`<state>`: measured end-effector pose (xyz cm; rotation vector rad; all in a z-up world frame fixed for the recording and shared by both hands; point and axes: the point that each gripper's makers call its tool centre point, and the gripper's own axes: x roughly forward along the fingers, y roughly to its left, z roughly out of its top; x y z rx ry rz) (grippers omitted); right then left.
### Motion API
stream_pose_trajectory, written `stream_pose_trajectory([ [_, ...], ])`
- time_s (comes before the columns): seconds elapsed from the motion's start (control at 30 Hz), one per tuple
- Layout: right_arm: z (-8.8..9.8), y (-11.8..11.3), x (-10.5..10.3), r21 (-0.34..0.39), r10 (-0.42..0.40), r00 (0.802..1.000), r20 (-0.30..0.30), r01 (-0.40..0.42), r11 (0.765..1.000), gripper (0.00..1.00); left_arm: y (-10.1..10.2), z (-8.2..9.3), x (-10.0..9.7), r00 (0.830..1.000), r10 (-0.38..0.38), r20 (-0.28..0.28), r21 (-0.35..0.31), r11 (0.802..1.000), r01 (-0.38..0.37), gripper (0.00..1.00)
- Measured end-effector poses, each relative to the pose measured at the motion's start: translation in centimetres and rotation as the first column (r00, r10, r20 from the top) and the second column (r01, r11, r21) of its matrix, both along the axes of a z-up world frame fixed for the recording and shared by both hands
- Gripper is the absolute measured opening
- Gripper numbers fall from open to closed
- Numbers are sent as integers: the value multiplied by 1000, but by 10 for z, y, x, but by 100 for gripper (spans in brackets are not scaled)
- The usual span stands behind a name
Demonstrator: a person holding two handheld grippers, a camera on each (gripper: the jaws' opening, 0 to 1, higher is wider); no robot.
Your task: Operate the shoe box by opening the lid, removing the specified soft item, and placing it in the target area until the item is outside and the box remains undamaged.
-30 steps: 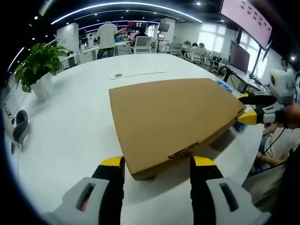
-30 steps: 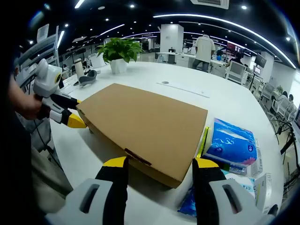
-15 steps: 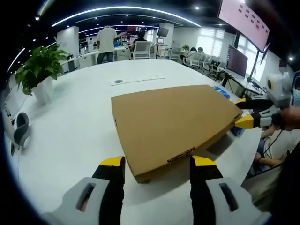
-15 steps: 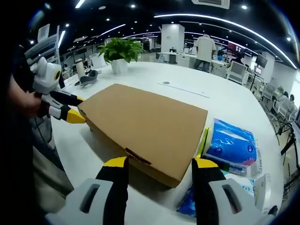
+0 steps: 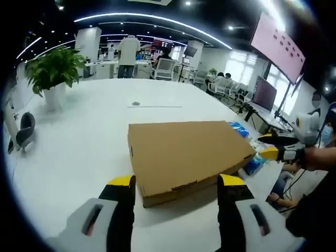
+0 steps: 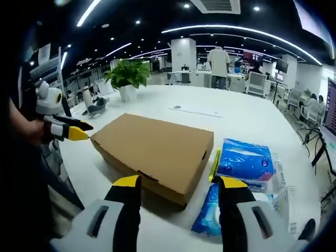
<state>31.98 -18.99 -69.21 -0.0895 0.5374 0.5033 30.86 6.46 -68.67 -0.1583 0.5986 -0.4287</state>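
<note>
We see a flat, rectangular shoe box (image 5: pixel 186 155) of plain brown corrugated cardboard lying closed on a smooth, glossy white tabletop (image 5: pixel 79 142) with a curved edge. Its lid sits flush, and a small dark tab slot marks the middle of the short side facing each camera.

In the left gripper view, our left claw (image 5: pixel 177 185) hangs just short of the box's near end, its two yellow-tipped, black and grey jaws spread wide to either side of that end and gripping nothing. At the far right of this view the right claw (image 5: pixel 264 146) points at the box's opposite end, held in a hand (image 5: pixel 319 156); its yellow tips lie near the cardboard, apart from it.

In the right gripper view, the right claw (image 6: pixel 178 184) likewise stands wide apart and empty, the box's near corner between its jaws but beyond their tips. The left claw (image 6: pixel 79 131) comes in from the left, its slim yellow tip just beside the box's far corner; we cannot tell whether it touches.

Right beside the box, along its long side, lie soft blue plastic packs (image 6: pixel 244 162) with a shiny, crinkled wrap, one stacked over another, and a thin yellow-green strip shows between them and the cardboard.

A leafy green plant in a white pot (image 5: pixel 54 79) stands well away on the tabletop.
</note>
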Motion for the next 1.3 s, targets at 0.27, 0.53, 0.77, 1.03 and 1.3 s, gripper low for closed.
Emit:
stream_pose_trajectory([
  [0.27,58,-16,0,77,-38,985,169,26,997,70,-2,54,-7,986,22,163,-114,993,-4,86],
  [0.53,91,-25,-5,106,-42,946,321,8,994,91,-6,59,-9,986,49,161,-72,997,-38,99],
  [0.77,143,-25,-14,135,-4,891,453,-64,989,97,-20,108,-28,947,34,318,-19,999,-30,99],
  [1.03,138,-20,-8,119,38,898,438,-100,988,95,-11,94,-32,957,69,282,19,997,-78,99],
  [1.3,132,-4,-5,108,72,895,441,-133,985,93,0,90,-32,955,98,279,58,991,-118,99],
])
